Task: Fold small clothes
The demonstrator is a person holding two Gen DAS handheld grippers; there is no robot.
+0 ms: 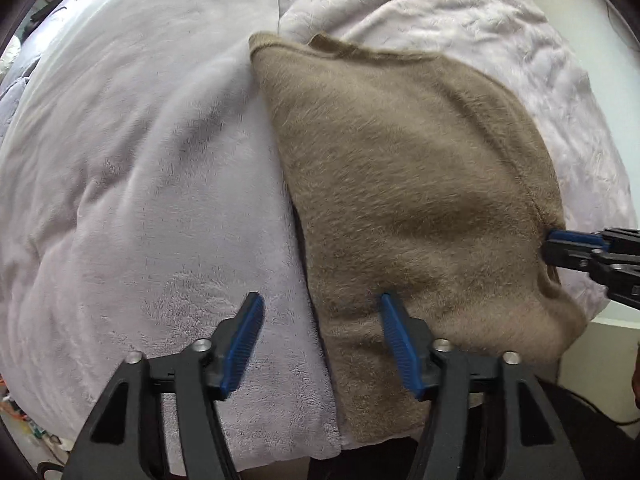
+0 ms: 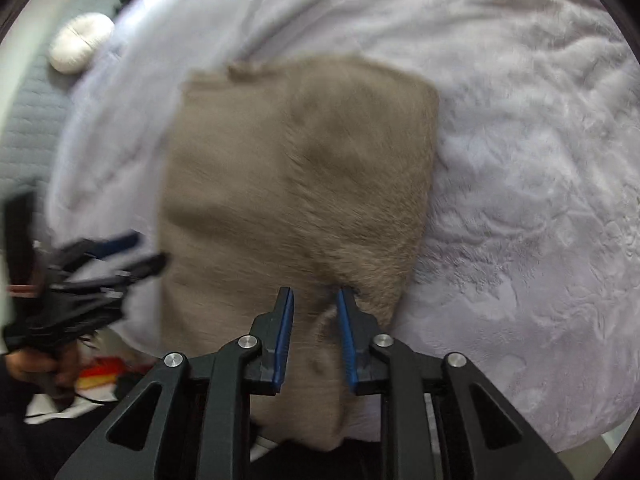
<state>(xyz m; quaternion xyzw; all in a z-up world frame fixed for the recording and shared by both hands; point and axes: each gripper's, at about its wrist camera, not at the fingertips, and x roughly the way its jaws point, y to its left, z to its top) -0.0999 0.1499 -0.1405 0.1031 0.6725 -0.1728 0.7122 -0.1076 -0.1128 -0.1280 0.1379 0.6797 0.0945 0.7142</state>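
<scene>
A tan fuzzy garment [image 1: 408, 184] lies folded flat on a pale lilac fleece blanket [image 1: 152, 168]. My left gripper [image 1: 320, 312] is open just above the garment's near left edge, one finger over the blanket and one over the cloth. In the right wrist view the garment [image 2: 288, 184] fills the middle, blurred. My right gripper [image 2: 314, 300] is partly open with a raised ridge of the garment's near right edge between its fingers. It also shows in the left wrist view [image 1: 560, 246] at the garment's right edge. The left gripper shows at the left in the right wrist view [image 2: 136, 252].
The blanket [image 2: 520, 200] covers a bed. A white round cushion [image 2: 80, 46] lies at the far left on a grey quilted cover [image 2: 28, 120]. Colourful items [image 2: 96, 376] lie on the floor below the bed's near edge.
</scene>
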